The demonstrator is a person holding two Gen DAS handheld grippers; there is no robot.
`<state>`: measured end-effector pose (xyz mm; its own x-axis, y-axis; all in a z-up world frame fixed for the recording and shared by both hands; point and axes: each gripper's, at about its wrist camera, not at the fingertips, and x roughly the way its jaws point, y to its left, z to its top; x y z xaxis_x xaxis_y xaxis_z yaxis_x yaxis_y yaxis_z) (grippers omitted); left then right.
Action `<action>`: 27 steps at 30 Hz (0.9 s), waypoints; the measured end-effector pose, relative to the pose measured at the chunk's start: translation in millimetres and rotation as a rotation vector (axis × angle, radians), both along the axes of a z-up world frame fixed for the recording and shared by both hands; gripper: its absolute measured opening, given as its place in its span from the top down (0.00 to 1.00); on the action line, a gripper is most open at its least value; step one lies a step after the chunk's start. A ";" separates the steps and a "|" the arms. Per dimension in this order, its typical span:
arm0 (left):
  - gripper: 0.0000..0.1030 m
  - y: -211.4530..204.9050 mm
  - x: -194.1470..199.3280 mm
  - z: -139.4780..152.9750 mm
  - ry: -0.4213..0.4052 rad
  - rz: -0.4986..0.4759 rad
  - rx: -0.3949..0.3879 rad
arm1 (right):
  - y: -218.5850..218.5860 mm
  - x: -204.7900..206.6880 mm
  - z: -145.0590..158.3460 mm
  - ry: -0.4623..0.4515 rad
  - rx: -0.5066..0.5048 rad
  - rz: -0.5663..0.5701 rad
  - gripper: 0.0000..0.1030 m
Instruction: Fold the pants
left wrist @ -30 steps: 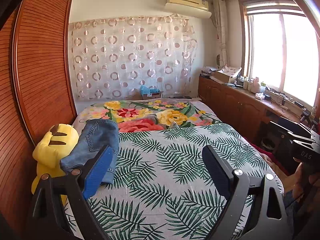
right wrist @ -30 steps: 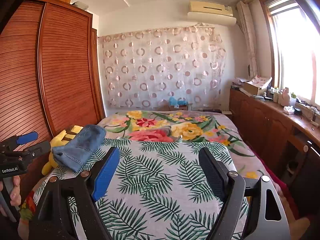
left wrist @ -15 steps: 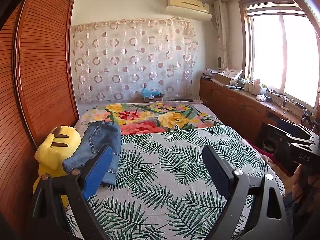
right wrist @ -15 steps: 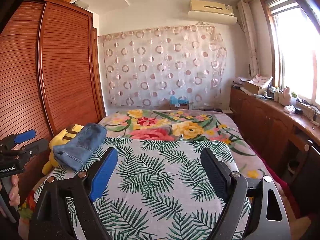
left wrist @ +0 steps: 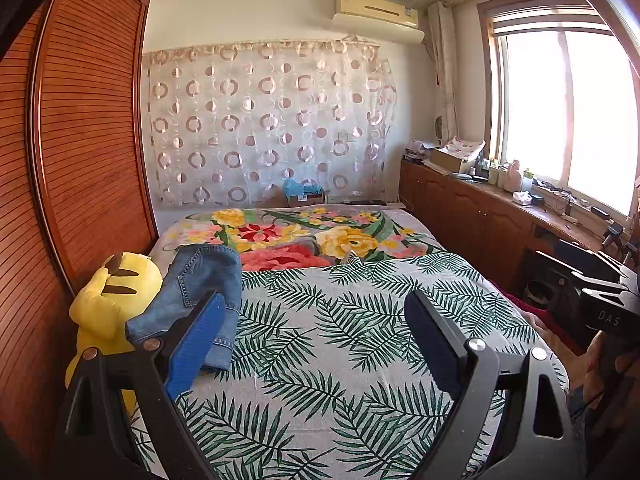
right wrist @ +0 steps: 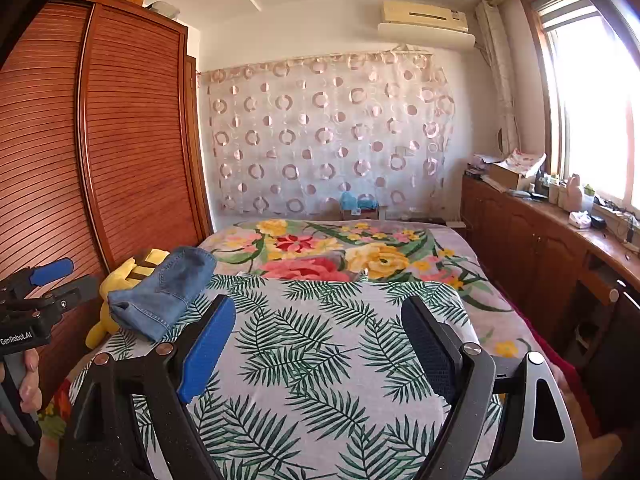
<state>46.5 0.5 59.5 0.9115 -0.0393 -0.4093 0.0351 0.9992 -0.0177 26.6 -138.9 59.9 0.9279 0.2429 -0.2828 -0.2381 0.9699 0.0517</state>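
My left gripper (left wrist: 312, 336) hung above the bed (left wrist: 360, 400) with jaws spread wide, nothing between them — just leaf-print cover below. My right gripper (right wrist: 316, 340) was the same: jaws wide apart, empty, over the middle of the bed.

The jeans (left wrist: 196, 292) lay folded in a small stack at the bed's left edge, partly resting on a yellow plush (left wrist: 112, 296) that sat wedged between the bed and the wardrobe (left wrist: 80, 140). In the left view my blue pad (left wrist: 196, 344) overlapped the stack's near end, but I could not tell whether it touched; the right view showed the jeans (right wrist: 160, 292) beyond and left of that gripper's blue finger, apart from it.

Open room: the leaf-print cover ran bare from the jeans across to the bed's right edge, and the flowered blanket (left wrist: 304, 236) beyond it was bare too, up to the far end by the curtain (left wrist: 264, 120). Left edge was tight — wardrobe doors stood just beside the bed. The right edge dropped to a narrow floor strip before the low cabinets (left wrist: 472, 216) under the window (left wrist: 568, 112).

The right view caught my left hand (right wrist: 24, 380) on its handle at the frame's left edge; the left view caught my right hand (left wrist: 600, 364) at the frame's right, off the bed's corner.
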 end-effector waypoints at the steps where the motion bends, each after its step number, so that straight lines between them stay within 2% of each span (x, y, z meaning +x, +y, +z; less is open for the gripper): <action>1: 0.11 -0.2 -0.2 0.0 0.000 0.000 0.000 | -0.1 -0.1 0.1 -0.001 0.000 0.001 0.16; 27: 0.11 1.2 -1.8 -1.3 -0.003 0.000 0.000 | -0.4 -1.2 0.5 -0.003 -0.003 0.001 0.16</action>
